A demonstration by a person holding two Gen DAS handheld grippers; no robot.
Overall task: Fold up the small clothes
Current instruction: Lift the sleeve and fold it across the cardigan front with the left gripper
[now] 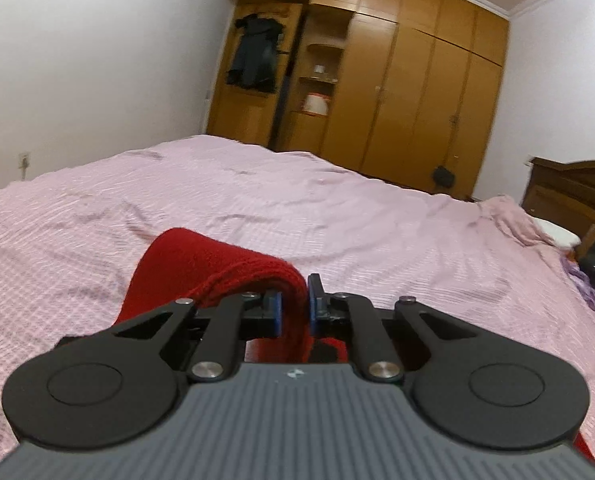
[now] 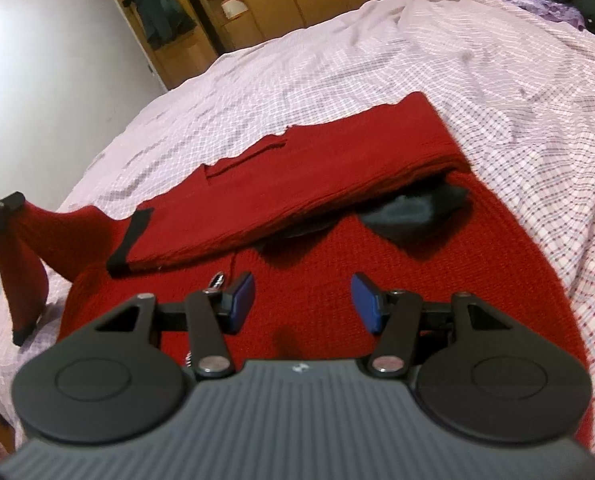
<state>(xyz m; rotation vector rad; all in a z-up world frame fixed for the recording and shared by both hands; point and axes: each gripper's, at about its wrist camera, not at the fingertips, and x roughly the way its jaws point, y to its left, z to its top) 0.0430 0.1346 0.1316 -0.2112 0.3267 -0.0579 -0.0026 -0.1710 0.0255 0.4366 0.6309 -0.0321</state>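
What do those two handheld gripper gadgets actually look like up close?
Both look alike: the left gripper and right gripper each have a grey ribbed body, two round black discs, black linkage arms with silver pivots, and blue pads on black fingers.

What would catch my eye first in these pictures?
A bright red knitted sweater lies spread on the pink checked bedspread. The left hand-held gripper is pinching one sleeve and holds it off the bed. The right hand-held gripper hovers open above the sweater's body.
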